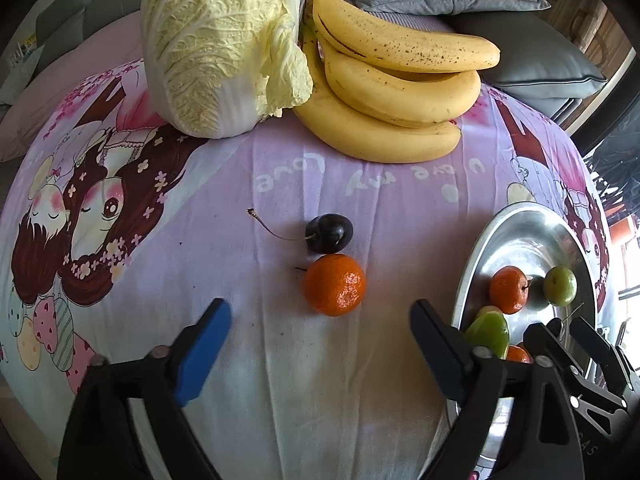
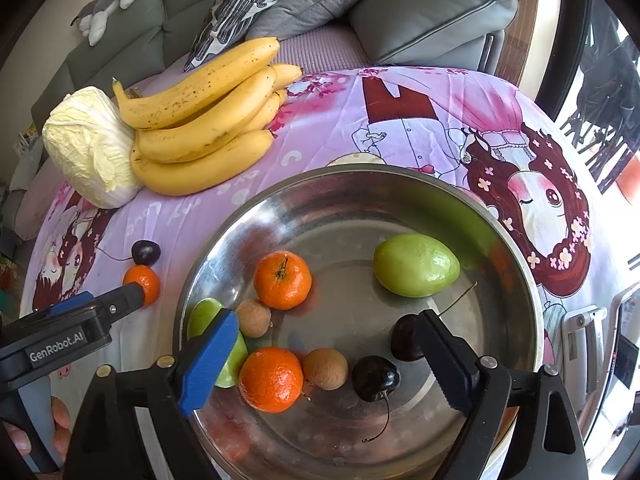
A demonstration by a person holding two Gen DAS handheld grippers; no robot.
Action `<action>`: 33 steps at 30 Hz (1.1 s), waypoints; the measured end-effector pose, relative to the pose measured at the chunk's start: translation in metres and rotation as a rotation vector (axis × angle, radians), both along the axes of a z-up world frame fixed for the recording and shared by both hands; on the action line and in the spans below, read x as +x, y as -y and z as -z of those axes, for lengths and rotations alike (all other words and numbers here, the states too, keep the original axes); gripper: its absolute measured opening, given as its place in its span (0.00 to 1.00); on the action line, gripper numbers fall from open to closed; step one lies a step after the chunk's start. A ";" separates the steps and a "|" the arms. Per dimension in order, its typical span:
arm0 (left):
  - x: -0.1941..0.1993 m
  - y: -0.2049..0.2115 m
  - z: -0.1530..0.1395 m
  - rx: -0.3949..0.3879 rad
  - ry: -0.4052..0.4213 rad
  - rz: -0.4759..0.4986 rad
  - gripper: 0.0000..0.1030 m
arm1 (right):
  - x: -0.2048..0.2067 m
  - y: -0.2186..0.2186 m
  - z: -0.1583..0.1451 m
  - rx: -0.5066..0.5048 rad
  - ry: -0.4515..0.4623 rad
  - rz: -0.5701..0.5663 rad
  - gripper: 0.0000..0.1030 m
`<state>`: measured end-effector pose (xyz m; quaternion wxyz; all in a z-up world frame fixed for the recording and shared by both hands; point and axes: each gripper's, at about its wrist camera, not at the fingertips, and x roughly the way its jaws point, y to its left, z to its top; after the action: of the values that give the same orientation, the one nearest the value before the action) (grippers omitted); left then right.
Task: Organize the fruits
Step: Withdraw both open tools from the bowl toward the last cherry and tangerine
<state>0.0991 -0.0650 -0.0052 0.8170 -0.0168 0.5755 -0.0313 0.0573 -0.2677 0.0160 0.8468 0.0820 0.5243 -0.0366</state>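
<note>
A loose mandarin (image 1: 335,285) lies on the purple cloth, with a dark cherry (image 1: 329,233) touching it on the far side. My left gripper (image 1: 324,344) hangs open just in front of the mandarin, with nothing between its blue pads. To the right stands a steel bowl (image 2: 340,216). In it lie two mandarins (image 2: 282,280), two green fruits (image 2: 416,265), two brown longans (image 2: 325,369) and two cherries (image 2: 375,378). My right gripper (image 2: 328,360) is open above the bowl's near side and grips nothing; the fruits lie between and below its pads.
A bunch of bananas (image 1: 384,96) and a napa cabbage (image 1: 216,44) sit at the table's far side. Grey sofa cushions (image 2: 428,16) lie behind them. A hand (image 2: 60,416) holds the left gripper's handle at the lower left of the right wrist view.
</note>
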 end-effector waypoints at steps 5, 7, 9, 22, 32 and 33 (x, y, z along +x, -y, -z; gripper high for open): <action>-0.001 -0.001 0.001 0.010 -0.004 0.001 0.94 | 0.000 -0.001 -0.001 -0.003 0.007 -0.004 0.98; 0.000 0.000 0.003 0.015 -0.008 -0.004 0.94 | -0.001 -0.001 0.000 -0.006 0.011 -0.006 1.00; 0.000 0.000 0.004 0.019 -0.007 -0.009 0.94 | -0.001 -0.002 -0.001 -0.008 0.015 -0.011 1.00; 0.006 0.001 -0.009 0.071 0.027 -0.011 0.94 | 0.001 -0.014 -0.009 0.021 0.063 -0.044 1.00; 0.009 -0.023 -0.015 0.069 0.028 -0.088 0.94 | 0.001 -0.022 -0.011 0.014 0.091 0.011 1.00; 0.010 -0.025 -0.015 0.064 0.027 -0.093 0.94 | 0.000 -0.021 -0.011 -0.007 0.086 0.028 1.00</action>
<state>0.1086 -0.0398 0.0102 0.8253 -0.0171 0.5640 0.0247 0.0576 -0.2466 0.0271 0.8683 0.0881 0.4859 -0.0468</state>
